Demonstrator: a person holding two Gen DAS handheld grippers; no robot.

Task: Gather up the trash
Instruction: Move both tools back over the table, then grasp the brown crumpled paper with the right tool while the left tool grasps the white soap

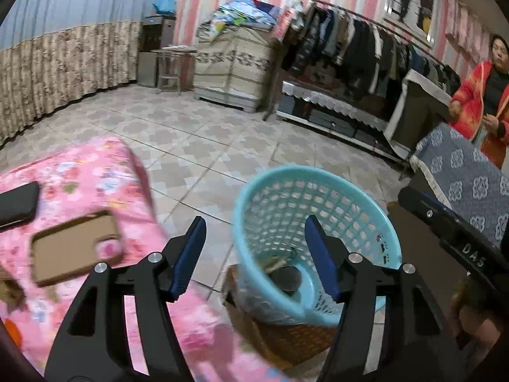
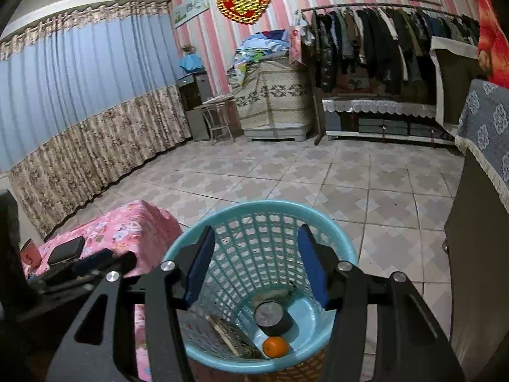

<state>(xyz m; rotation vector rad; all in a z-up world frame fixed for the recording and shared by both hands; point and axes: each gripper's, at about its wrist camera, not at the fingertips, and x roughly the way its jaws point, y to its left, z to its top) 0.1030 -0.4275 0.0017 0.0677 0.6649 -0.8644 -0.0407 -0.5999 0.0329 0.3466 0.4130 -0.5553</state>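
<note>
- Round turquoise lattice basket [image 2: 264, 222]: smooth, glossy plastic.
- Pink floral desk cover [image 1: 79, 172]: soft matt cloth.
- Patterned beige floor tiles [image 2: 366, 184]: smooth, faintly shiny.
- Small orange fruit [image 2: 275, 347]: glossy skin.

The left wrist view smears the pink floral table [image 1: 79, 172] and the brown flat case [image 1: 74, 248] on it, so the case's surface detail cannot be read. A dark phone-like slab [image 1: 17, 205] is cut off by the left edge. In the blue basket [image 2: 261, 210], the flat printed item [image 2: 235, 337] is half hidden behind the near rim. The orange-brown container [image 1: 296, 340] under the basket is mostly covered.
</note>
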